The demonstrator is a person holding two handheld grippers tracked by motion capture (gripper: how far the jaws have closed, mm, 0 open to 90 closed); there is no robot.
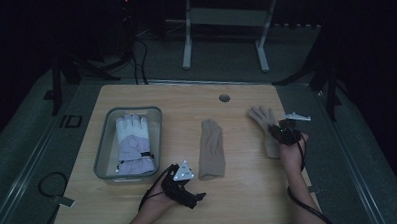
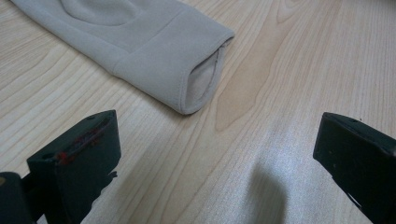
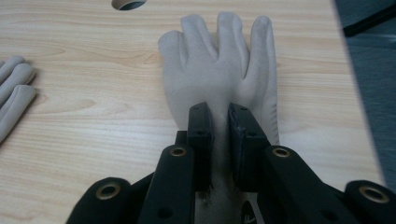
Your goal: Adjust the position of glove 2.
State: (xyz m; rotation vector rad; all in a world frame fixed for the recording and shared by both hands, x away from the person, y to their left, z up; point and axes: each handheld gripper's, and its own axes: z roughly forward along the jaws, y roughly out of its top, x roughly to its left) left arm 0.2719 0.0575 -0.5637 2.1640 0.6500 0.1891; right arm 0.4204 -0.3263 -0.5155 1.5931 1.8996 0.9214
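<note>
On the wooden table point(image 1: 239, 200), right gripper point(image 3: 219, 116) pinches a beige glove point(image 3: 219, 60); left gripper point(image 2: 215, 154) gapes empty.

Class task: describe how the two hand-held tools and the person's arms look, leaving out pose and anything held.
Both are black. The left tool carries a grey three-cornered plate and has red smudges on one jaw; the right tool has brass-coloured rivets along its links. A black cable trails from each. The forearms are bare, with no sleeves showing.

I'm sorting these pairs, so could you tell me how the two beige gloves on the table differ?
The middle glove lies folded and narrow, untouched; the right glove lies flat with fingers spread, pinched by the right gripper. The open left gripper waits by the middle glove's cuff. Both are the same beige fabric.
</note>
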